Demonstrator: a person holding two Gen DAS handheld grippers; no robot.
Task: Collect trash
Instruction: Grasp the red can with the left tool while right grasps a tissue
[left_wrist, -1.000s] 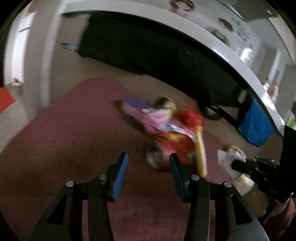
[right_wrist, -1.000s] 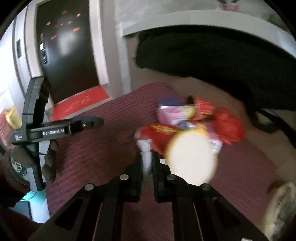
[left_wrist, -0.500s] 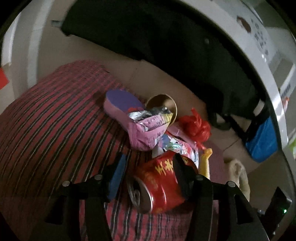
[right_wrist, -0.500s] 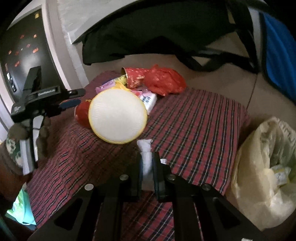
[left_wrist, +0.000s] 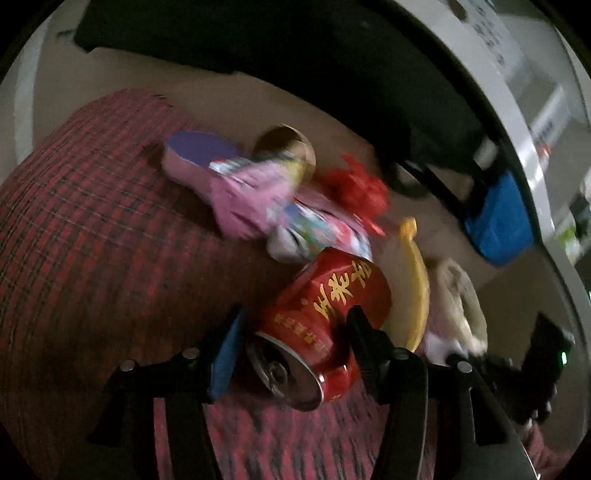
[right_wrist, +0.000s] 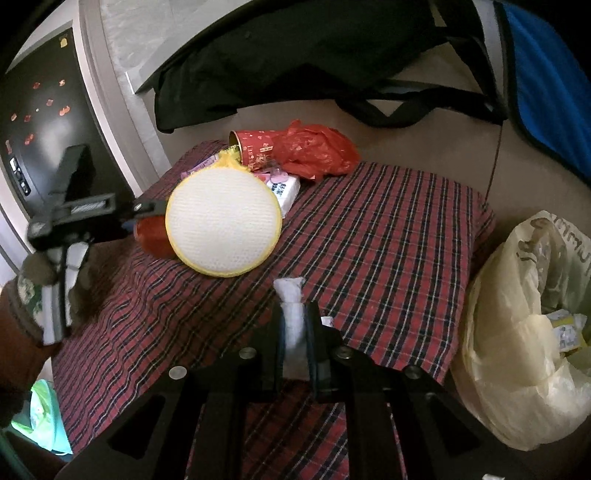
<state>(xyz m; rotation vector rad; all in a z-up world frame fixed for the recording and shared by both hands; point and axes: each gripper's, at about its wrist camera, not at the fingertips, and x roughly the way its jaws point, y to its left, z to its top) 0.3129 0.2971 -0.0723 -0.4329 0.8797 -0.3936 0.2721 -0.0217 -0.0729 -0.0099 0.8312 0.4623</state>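
The red can (left_wrist: 325, 317) lies on its side near the left edge of the table (right_wrist: 388, 236), its opened top facing the left claw (left_wrist: 291, 328). Half a second ago the two fingers stood wide around it; now they are drawn in against its sides, one on each flank, so the left claw looks to have closed on the can, though motion blur leaves the firmness of the grip uncertain. The can looks ready to be lifted and carried off.

Just beside the can leans a round yellow-rimmed mesh pad (right_wrist: 221, 225), touching it. Behind them, toward the far edge, sits a heap: a pink wrapper (left_wrist: 243, 199), a tissue pack (right_wrist: 284, 188), a red paper cup (right_wrist: 253, 149) and a red plastic bag (right_wrist: 314, 151).

The right claw (right_wrist: 295, 328) is pinched shut on a white crumpled tissue (right_wrist: 291, 314), held over the table's near edge. Off the right edge a pale trash bag (right_wrist: 524, 332) gapes open, the likely destination.
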